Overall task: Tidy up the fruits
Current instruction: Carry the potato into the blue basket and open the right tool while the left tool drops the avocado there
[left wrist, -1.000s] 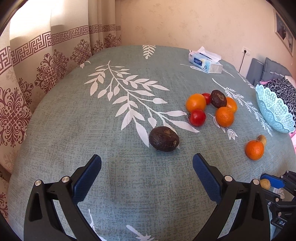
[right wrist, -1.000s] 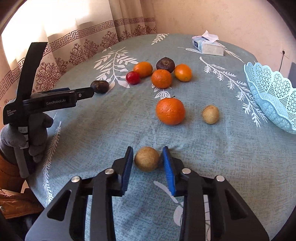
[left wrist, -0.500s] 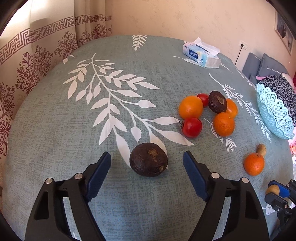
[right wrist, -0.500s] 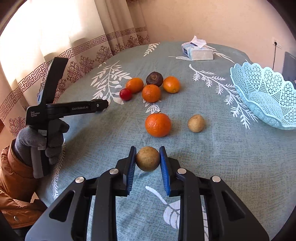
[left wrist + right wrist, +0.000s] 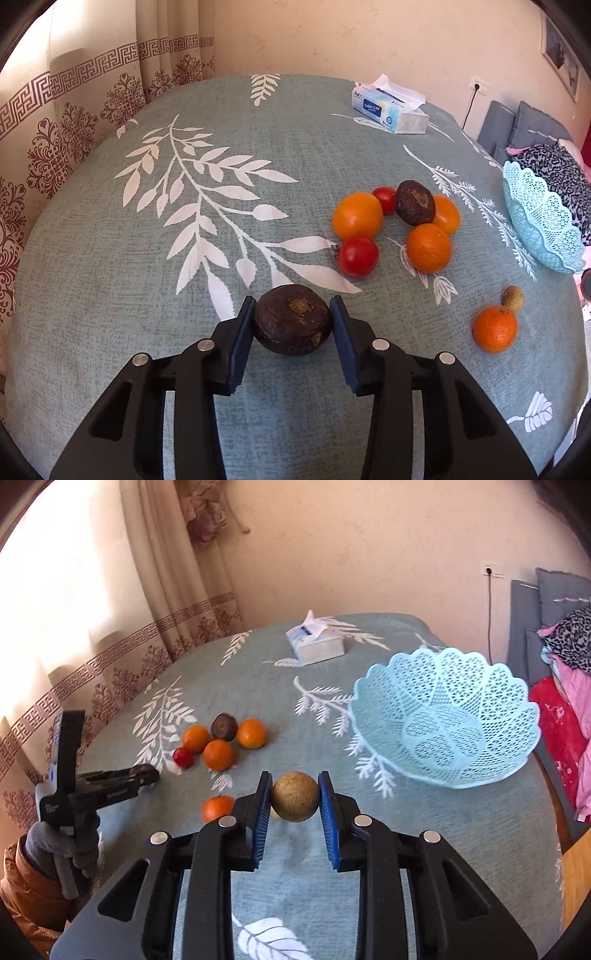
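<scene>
1. Holding is seen on both sides: the left gripper (image 5: 293, 325) is closed on the dark wrinkled fruit (image 5: 291, 324) at the lower centre of the left wrist frame, and the right gripper (image 5: 294, 796) is clamped on the round brown fruit (image 5: 294, 796) at the centre of the right wrist frame.
2. The dark wrinkled fruit appears to rest still on the tablecloth (image 5: 147, 295); whether it is lifted cannot be told. The round brown fruit seems to be raised above the cloth, with a faint shadow under it.
3. The dark fruit is judged to be light and somewhat soft, with a shrivelled skin, so a gentle squeeze across its widest part is advised. The brown fruit is judged firm and smooth, so it may roll out if it is held off centre.
4. The blue lace basket (image 5: 443, 716) is placed at the right of the right wrist frame, near the held brown fruit, and nothing is seen inside it.
5. A cluster of oranges (image 5: 357, 220), tomatoes (image 5: 357, 256) and a second dark fruit (image 5: 414, 202) is found at the centre right of the left wrist frame, between the left gripper and the basket; it is to be passed over.
6. A tissue box (image 5: 389, 112) is seen at the upper right, well apart.
</scene>
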Motion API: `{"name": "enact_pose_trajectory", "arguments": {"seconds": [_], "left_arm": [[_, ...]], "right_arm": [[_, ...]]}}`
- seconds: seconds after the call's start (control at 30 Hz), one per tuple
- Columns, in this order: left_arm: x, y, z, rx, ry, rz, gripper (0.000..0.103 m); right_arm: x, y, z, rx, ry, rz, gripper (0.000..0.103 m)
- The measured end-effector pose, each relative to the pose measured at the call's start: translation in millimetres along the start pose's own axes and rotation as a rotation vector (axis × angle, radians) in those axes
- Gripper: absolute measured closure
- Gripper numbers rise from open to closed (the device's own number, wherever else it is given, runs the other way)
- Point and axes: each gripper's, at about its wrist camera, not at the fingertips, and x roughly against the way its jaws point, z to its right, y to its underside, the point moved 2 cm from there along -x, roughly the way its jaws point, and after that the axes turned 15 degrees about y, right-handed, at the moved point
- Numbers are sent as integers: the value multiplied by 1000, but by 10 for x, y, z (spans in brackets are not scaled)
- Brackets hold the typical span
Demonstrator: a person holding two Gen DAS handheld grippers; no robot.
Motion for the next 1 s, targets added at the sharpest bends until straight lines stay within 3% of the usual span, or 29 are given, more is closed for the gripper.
{"name": "enact_pose_trajectory", "arguments": {"seconds": [0.33, 0.4, 0.47, 0.5, 0.57, 0.7, 0.87, 1.0], "left_arm": [[43, -140, 458, -82, 41, 19, 62], [25, -168, 550, -98, 48, 18, 62], [8, -196, 649, -116, 56, 15, 62], [1, -211, 700, -126, 60, 15, 62], [-17, -246, 802, -145, 71, 15, 62], [-79, -328, 1038, -179, 109, 10, 62], [-227, -447, 1410, -235, 166, 0, 62], [-365, -532, 1739, -290, 208, -9, 62]], "right_arm": [[-333, -212, 712, -119, 202, 28, 77], [-406, -205, 800, -149, 228, 25, 66], [-421, -195, 866, -166, 236, 36, 62], [-413, -189, 894, -175, 250, 50, 52], [-359, -178, 966, -200, 265, 82, 48], [-245, -157, 1077, -243, 321, 149, 48], [-112, -58, 1189, -294, 454, 235, 48], [-6, -2, 1229, -326, 492, 291, 44]]}}
